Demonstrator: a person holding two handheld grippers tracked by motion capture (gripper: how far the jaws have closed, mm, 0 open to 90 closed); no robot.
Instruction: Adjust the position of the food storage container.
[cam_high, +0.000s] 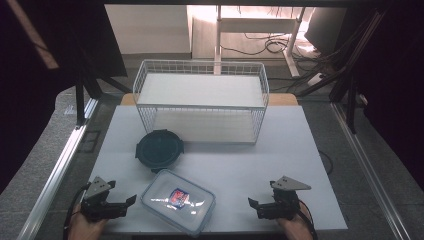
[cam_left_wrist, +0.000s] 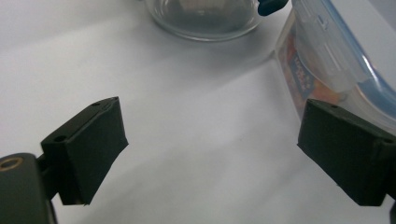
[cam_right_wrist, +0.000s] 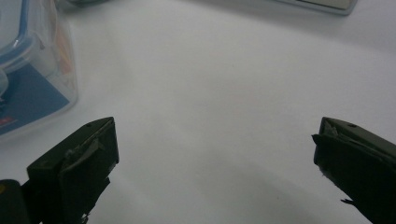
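So the rectangular container (cam_high: 178, 201) sits at the near edge of the white tabletop (cam_high: 280, 150), a bit left of the middle and turned at an angle. It's clear plastic, rounded corners, with a see-through lid rimmed in blue and a red-and-blue label showing through the top. In the left gripper view its side wall (cam_left_wrist: 322, 70) looks glossy and slightly ribbed.

The left gripper (cam_high: 131, 201) is down at the near left corner, jaws spread wide with nothing between them, tips pointing at the container's short end and just beside it, not touching. The right gripper (cam_high: 252, 205) is toward the near right corner, jaws also wide apart and empty, facing the container from well apart. Both have matte black blocky pads, and a grey three-cornered plate on top.

Behind the container there's a round container (cam_high: 159, 150) with a dark lid that has clip tabs; from the left gripper view the body (cam_left_wrist: 205, 18) is clear, glass-like.

Toward the far edge stands a white wire basket (cam_high: 200, 100), boxy open mesh, wide and low.

The tabletop is smooth and matte. Lots of bare surface between the right gripper and the rectangular container, and along the whole right side.
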